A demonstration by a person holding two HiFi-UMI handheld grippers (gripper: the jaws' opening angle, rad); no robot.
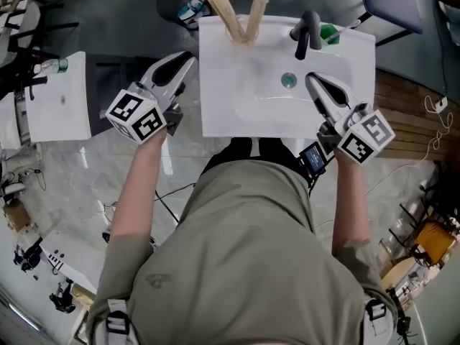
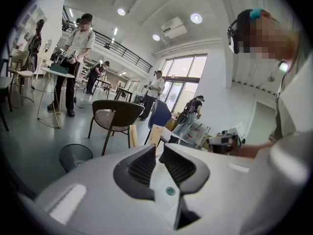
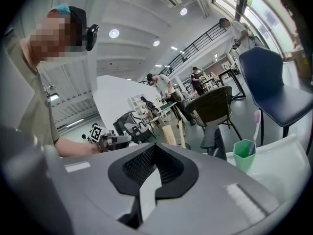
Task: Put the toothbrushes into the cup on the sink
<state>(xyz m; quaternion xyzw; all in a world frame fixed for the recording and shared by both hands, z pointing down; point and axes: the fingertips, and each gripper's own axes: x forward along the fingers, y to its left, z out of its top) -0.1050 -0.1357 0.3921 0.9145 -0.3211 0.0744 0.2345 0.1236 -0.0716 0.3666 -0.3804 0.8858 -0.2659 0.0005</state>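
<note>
**Toothbrush [image 1: 351, 24] stands in the cup [image 1: 329, 34]; right gripper [image 1: 314, 81] is nearer**

Head view: the green cup sits at the far right corner of the sink [image 1: 230, 99], just right of the faucet [image 1: 307, 34]. One toothbrush rises from it, handle leaning right. I count one cup and one brush, and none lies loose on the sink. The right gripper hangs over the basin's right side and points toward the cup. The left gripper [image 1: 185, 60] is at the sink's left edge, well apart from the cup.

Left gripper view: the jaws stand a little apart with nothing between them. Only the basin and its drain show through the gap, and the cup is out of sight.

Right gripper view: the jaws meet at their tips and hold nothing. The cup [image 3: 243, 155] lies ahead and to the right, with the brush [image 3: 255, 131] nearly upright in it. With no other brush in sight, the task looks finished.
</note>
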